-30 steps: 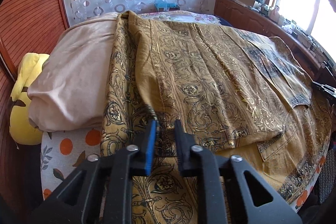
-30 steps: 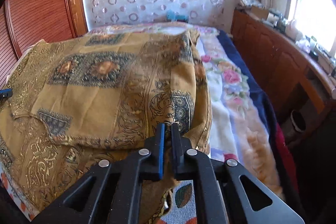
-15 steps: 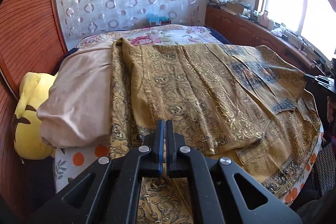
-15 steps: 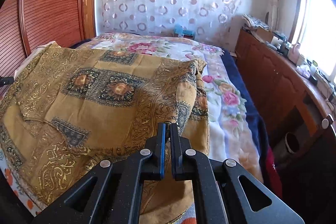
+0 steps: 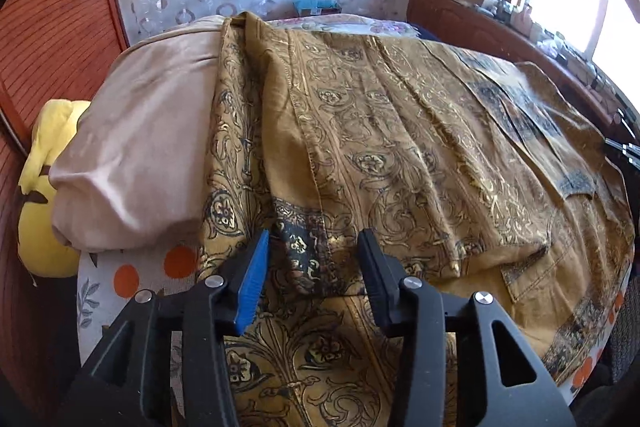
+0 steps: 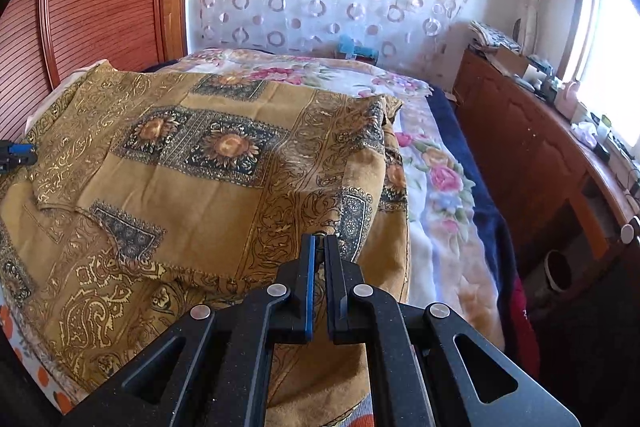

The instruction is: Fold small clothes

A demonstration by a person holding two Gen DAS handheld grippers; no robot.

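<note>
Fold step underway — garment (image 5: 400, 155) is spread on the bed (image 6: 448, 187). Left gripper (image 5: 312, 255) has just been opening, nothing pinched; right gripper (image 6: 319, 251) is clamped on the hem. Next — left regrip probably needed.

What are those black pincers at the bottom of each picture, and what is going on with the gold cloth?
They are two hand-held grippers, one in each of a person's hands, each with a camera looking along its fingers. On the bed lies a gold patterned garment, beside a beige pillow and a yellow plush toy. In the left camera's view the left gripper has just been opening; its fingers stand apart over the cloth's edge, gripping nothing. In the right camera's view the right gripper is shut on a fold of the garment.
</note>
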